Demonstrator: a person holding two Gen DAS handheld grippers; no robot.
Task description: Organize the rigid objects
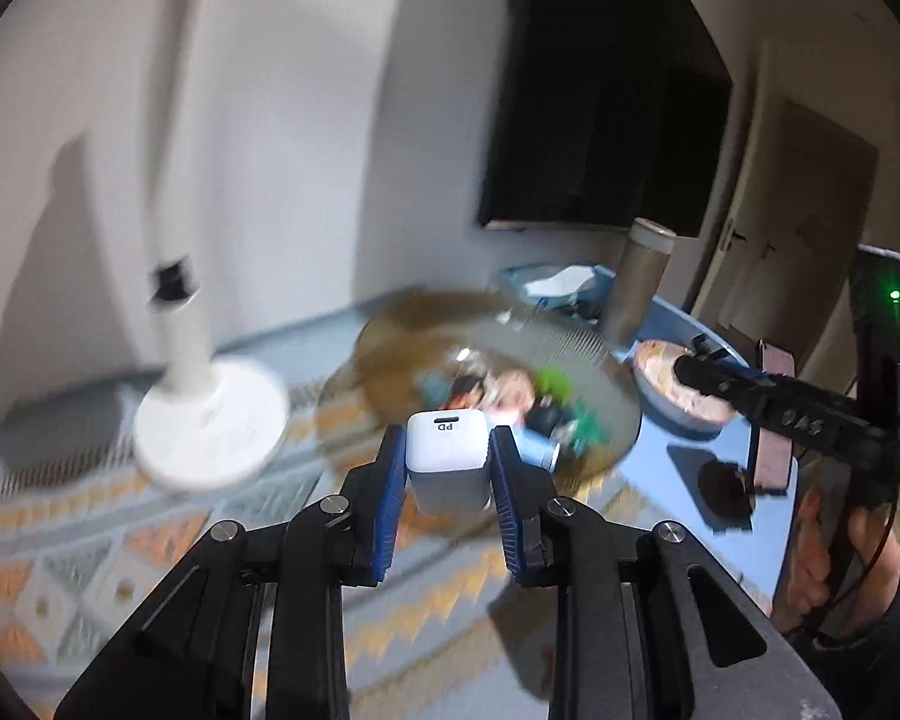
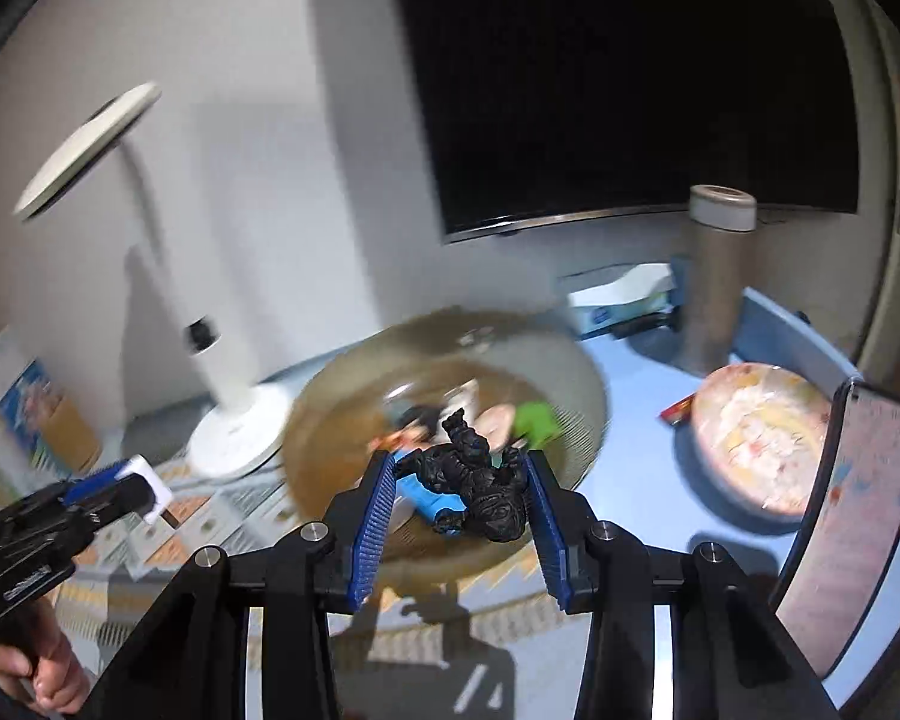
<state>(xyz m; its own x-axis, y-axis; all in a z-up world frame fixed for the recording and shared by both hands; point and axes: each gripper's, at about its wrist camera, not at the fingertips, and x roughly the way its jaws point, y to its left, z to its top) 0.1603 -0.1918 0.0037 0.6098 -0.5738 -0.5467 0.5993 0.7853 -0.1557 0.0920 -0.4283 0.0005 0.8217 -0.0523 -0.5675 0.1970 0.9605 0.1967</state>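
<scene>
Charger block (image 1: 448, 461), small, hard, light and smooth, is sitting squeezed flat-sided in my left gripper (image 1: 448, 468) above the bowl's (image 1: 354, 372) near rim, while my right gripper (image 2: 459, 489) is pinching the bumpy black toy figure (image 2: 474, 480).

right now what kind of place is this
Probably a room in a home: a dark wall television, a white standing lamp, and a blue table with a patterned cloth under a clutter-filled bowl.
</scene>
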